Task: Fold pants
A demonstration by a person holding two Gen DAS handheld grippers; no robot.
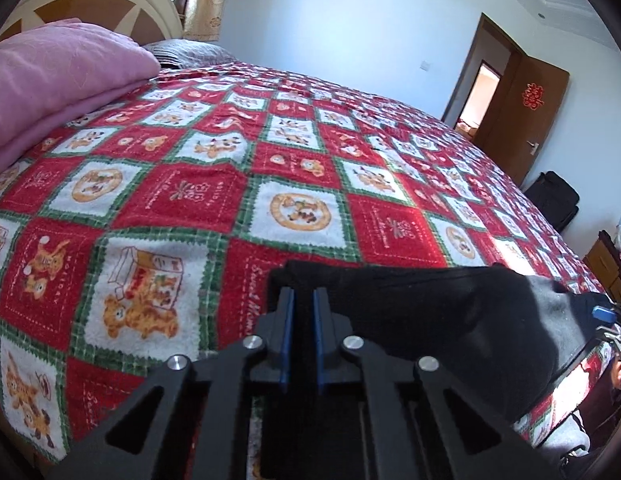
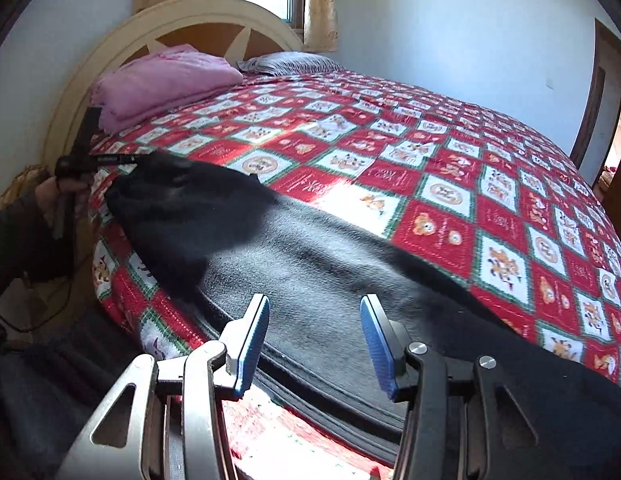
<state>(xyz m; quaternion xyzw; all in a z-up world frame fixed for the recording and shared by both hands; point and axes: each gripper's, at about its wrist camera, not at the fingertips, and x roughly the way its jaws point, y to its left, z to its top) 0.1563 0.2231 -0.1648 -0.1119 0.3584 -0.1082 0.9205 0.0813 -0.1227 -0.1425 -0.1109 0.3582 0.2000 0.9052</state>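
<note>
- Your left gripper point(image 1: 301, 300) has its blue pads point(image 1: 287, 332) drawn close together, clamped on one end of the black pants point(image 1: 422, 312).
- Your right gripper point(image 2: 314, 340) has its fingers spread wide apart, blue pads point(image 2: 252, 340) hovering just above the dark cloth, gripping nothing.
- The pants point(image 2: 294, 256) lie stretched lengthwise along the near edge of the bed, on the red, white and green patchwork bedspread point(image 2: 410, 168).
- In the right wrist view, the left gripper point(image 2: 110, 159) meets the far end of the pants, your hand point(image 2: 50, 196) behind it.
- A folded pink blanket point(image 2: 166, 80) sits by the cream headboard point(image 2: 198, 12), well apart from the pants.
</note>
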